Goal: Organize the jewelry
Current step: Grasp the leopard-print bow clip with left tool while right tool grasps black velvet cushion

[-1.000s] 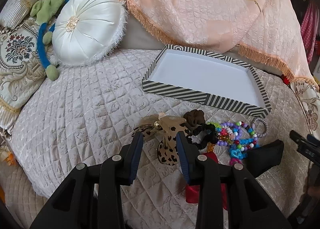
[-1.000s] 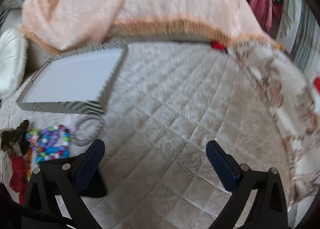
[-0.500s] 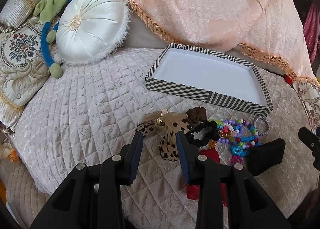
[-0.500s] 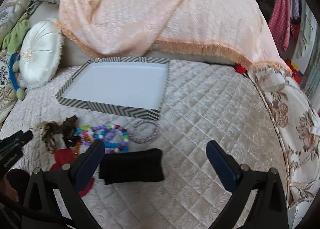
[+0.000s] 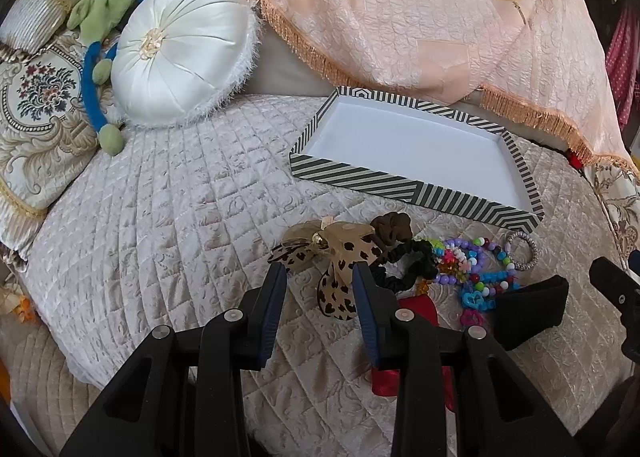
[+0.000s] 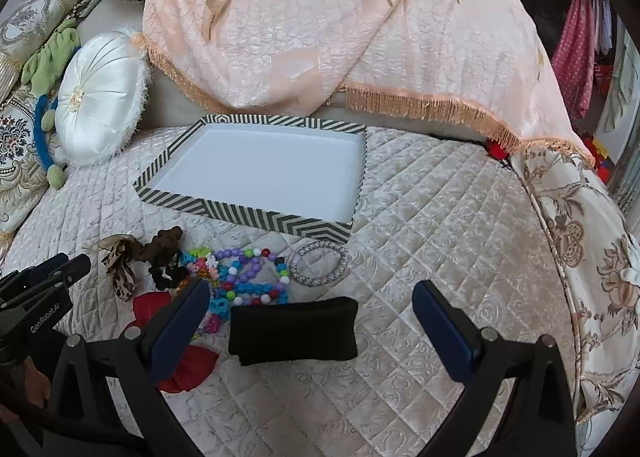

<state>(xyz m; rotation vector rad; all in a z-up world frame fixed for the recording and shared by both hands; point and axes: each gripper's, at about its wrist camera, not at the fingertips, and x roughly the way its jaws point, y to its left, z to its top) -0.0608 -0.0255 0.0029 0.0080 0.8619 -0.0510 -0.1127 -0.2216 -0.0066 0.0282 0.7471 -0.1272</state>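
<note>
Quilted cream bedspread (image 6: 420, 241) underfoot, peach fringed throw (image 6: 340, 29) heaped behind. Left gripper (image 5: 320, 277) parted, leopard bow (image 5: 340, 257) between its tips; right gripper (image 6: 310, 297) spread wide, ungrasping. Ahead of both, striped tray (image 6: 248, 213); beads (image 6: 248, 277) just short of it.

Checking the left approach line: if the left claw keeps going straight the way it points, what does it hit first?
Most likely the leopard-print bow: its lower tail already lies between the open left claw fingers, its knot just ahead. The brown scrunchie and striped tray sit farther on. Height above the quilt is unclear.
</note>
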